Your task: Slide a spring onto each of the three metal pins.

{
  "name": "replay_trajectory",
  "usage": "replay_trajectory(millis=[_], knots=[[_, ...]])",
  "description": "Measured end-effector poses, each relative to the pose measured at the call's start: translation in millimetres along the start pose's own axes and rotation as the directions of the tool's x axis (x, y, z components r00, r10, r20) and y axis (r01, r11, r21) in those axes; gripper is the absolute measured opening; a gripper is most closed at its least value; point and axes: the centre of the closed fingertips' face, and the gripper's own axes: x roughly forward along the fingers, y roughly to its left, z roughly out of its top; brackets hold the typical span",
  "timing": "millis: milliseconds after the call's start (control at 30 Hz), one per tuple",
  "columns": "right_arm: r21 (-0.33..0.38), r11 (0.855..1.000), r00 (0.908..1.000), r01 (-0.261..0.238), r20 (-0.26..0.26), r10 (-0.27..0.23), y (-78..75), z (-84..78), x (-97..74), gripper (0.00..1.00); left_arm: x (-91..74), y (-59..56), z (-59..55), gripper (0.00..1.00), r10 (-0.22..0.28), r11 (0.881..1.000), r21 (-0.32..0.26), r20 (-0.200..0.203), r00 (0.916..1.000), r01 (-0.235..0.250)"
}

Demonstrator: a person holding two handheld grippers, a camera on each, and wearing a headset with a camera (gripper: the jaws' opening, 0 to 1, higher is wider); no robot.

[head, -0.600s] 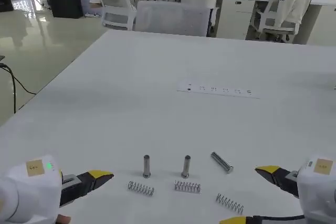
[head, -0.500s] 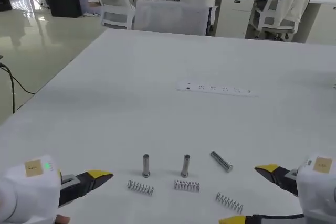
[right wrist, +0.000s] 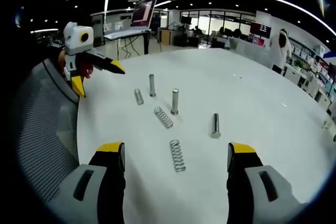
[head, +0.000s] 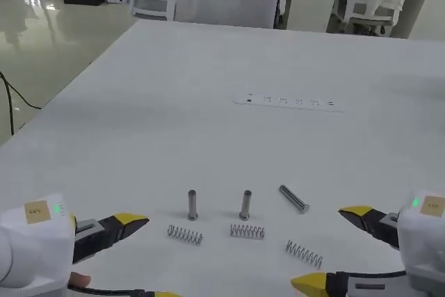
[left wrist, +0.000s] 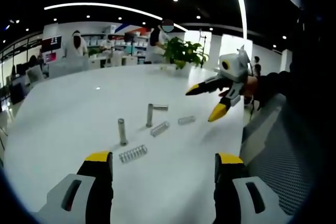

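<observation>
Two metal pins stand upright on the white table, the left pin [head: 192, 204] [left wrist: 122, 131] [right wrist: 152, 85] and the middle pin [head: 245, 204] [left wrist: 149, 115] [right wrist: 175, 101]. A third pin [head: 293, 197] [left wrist: 160, 108] [right wrist: 216, 125] lies flat to their right. Three springs lie just in front of them: left spring [head: 185, 234] [left wrist: 133, 153] [right wrist: 138, 96], middle spring [head: 247, 231] [left wrist: 160, 128] [right wrist: 163, 117], right spring [head: 304, 253] [left wrist: 186, 120] [right wrist: 177, 155]. My left gripper [head: 149, 259] [left wrist: 163, 158] [right wrist: 100, 78] is open and holds nothing, left of the row. Open and unloaded, my right gripper [head: 324, 247] [right wrist: 176, 148] [left wrist: 202, 100] faces it from the right.
A white power strip [head: 288, 101] lies flat further back on the table [head: 208, 102]. Office chairs [head: 226, 5] stand behind the far edge. The table's left edge drops to the floor, where a black cable [head: 10, 99] runs.
The head camera has tipped down a little, so everything sits higher in the picture. Pins, springs and both grippers keep their places.
</observation>
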Motion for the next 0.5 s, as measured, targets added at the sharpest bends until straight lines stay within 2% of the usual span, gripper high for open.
replay_trajectory(millis=[233,500], knots=[[-0.004,1.000,1.0000,0.004,-0.007,-0.004,-5.7,3.0,-2.1,0.80,0.9,-1.2,0.0,0.76,-0.001,1.000,-0.006,-0.002,1.0000,0.001],[-0.044,0.999,0.9995,0.000,-0.031,-0.001,-18.5,9.8,2.7,0.79,1.7,-1.8,-0.5,0.76,-0.003,1.000,-0.009,-0.006,1.0000,0.003]])
